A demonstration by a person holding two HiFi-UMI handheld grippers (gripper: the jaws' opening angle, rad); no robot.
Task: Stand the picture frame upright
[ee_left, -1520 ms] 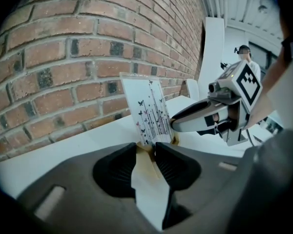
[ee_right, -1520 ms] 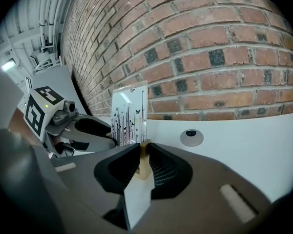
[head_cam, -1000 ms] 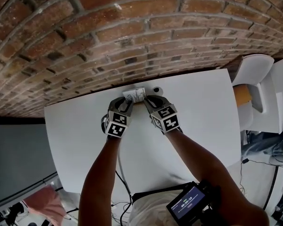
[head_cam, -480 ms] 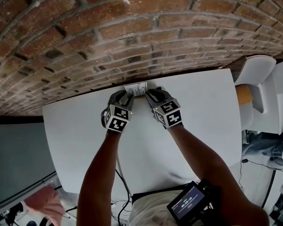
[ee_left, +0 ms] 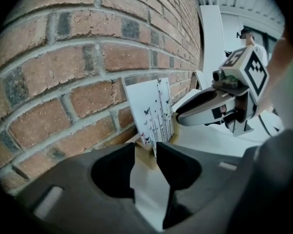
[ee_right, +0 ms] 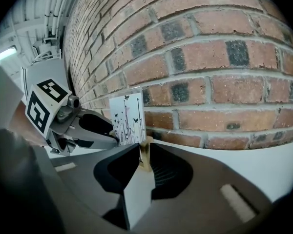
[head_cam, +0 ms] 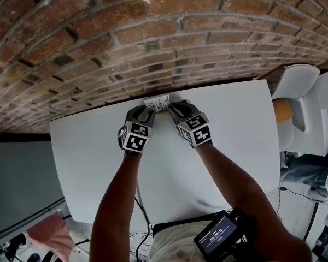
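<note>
The picture frame, a white print of butterflies and stems in a pale wood edge, stands upright on the white table against the brick wall. My left gripper has the frame's lower left edge between its jaws, which are opening. My right gripper is shut on the lower right edge. In the left gripper view the wood corner fills the gap of my left gripper. The right gripper view shows my right gripper pinching the wood.
The brick wall runs along the table's far edge, right behind the frame. A white chair with an orange item stands at the right. A small device with a lit screen hangs near the person's waist.
Both grippers and the frame have shifted slightly farther towards the wall since a second ago. Over the last half second almost nothing has moved.
</note>
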